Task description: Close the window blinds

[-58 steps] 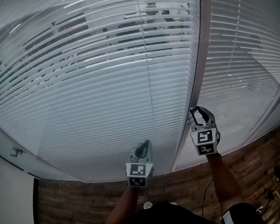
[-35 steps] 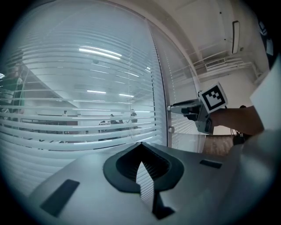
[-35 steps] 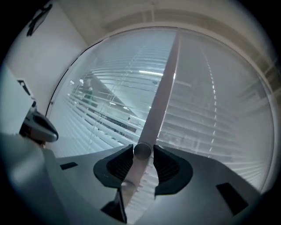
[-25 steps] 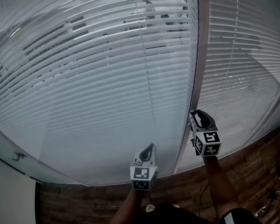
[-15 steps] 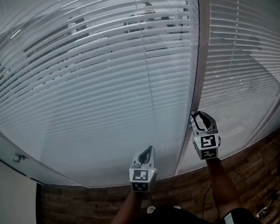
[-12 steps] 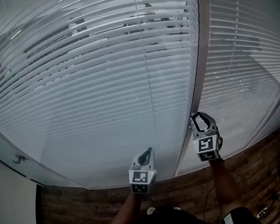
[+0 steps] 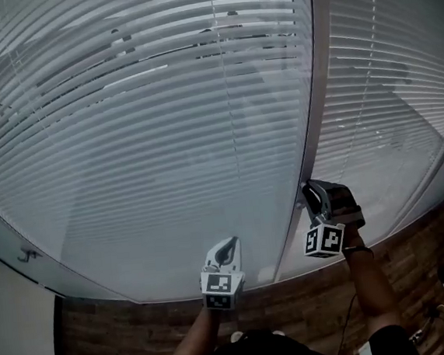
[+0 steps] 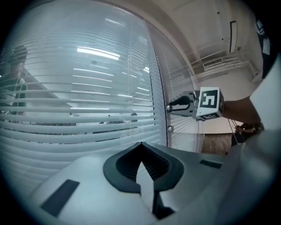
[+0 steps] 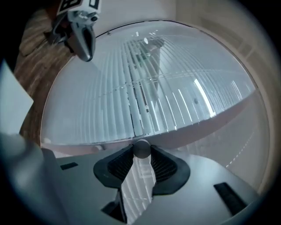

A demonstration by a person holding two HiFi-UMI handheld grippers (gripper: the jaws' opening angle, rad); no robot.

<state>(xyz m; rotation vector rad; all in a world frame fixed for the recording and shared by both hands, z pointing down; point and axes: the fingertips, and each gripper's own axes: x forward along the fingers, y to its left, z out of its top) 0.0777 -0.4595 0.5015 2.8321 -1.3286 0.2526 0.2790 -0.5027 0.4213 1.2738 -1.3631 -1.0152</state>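
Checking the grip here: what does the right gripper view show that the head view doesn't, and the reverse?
Only the right gripper view: a small round knob pinched between the right gripper's jaw tips. Only the head view: the person's forearms and the right gripper's marker cube. Both: the blinds, the frame post between the panes, and the left gripper, shut and empty.

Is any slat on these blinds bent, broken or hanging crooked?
Nothing stands out. The slats of the blinds run evenly in both panes, none bent or sagging that I can see. The right claw is closed on a small round knob at the frame between them; the left claw is shut and empty.
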